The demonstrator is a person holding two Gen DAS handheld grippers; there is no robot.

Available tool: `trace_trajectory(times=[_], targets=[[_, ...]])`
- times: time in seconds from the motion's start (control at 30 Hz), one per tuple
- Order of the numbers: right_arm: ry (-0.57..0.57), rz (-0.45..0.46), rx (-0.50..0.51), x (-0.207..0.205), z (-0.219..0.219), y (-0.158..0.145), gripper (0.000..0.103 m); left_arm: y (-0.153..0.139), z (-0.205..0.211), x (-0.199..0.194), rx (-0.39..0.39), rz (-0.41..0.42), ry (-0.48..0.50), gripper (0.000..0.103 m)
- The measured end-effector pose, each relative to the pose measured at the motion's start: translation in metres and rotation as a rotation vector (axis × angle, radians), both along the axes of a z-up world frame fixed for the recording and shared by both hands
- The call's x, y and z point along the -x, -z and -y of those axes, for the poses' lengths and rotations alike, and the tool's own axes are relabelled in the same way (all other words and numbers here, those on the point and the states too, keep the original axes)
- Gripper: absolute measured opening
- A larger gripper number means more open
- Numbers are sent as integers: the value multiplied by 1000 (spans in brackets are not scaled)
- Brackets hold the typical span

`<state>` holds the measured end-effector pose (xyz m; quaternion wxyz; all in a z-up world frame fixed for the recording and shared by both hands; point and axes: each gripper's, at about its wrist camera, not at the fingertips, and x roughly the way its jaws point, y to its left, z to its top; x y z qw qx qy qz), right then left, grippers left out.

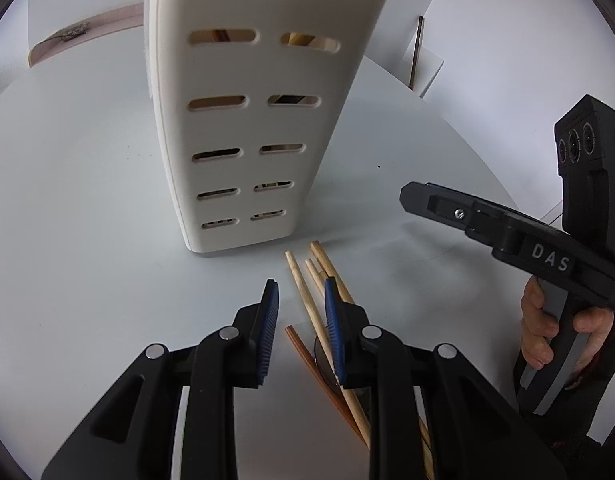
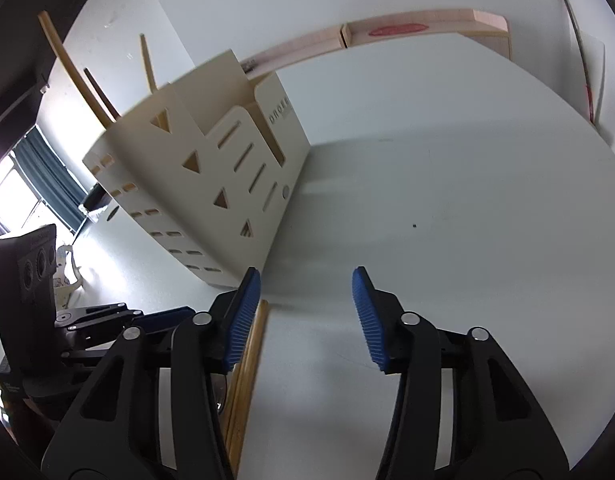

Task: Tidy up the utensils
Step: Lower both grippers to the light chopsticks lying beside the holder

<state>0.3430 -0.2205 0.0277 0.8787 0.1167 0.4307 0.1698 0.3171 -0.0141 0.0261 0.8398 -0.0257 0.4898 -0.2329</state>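
A cream slotted utensil holder (image 1: pixel 251 92) stands on the white round table (image 1: pixel 75 184), with chopsticks inside showing through the slots; it also shows in the right wrist view (image 2: pixel 199 184), where several sticks (image 2: pixel 63 60) poke out of its top. Several loose wooden chopsticks (image 1: pixel 307 300) and one darker brown one (image 1: pixel 307 356) lie in front of the holder. My left gripper (image 1: pixel 301 300) is open just above them, empty. My right gripper (image 2: pixel 305 284) is open and empty, with chopsticks (image 2: pixel 251 352) beside its left finger; it shows at the right in the left wrist view (image 1: pixel 411 196).
The table's curved edge runs along the right (image 1: pixel 447 128). A pale wooden strip (image 2: pixel 407 32) lies beyond the table's far edge. A white board (image 1: pixel 425 68) leans against the wall at the back right.
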Motion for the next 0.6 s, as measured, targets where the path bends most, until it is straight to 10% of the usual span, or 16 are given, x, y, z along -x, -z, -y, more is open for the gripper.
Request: trace_trajectory(times=[0.6], targets=[[-194,-141,57,2,-44,28,22,6,-5,-13,58,-75,9,10]])
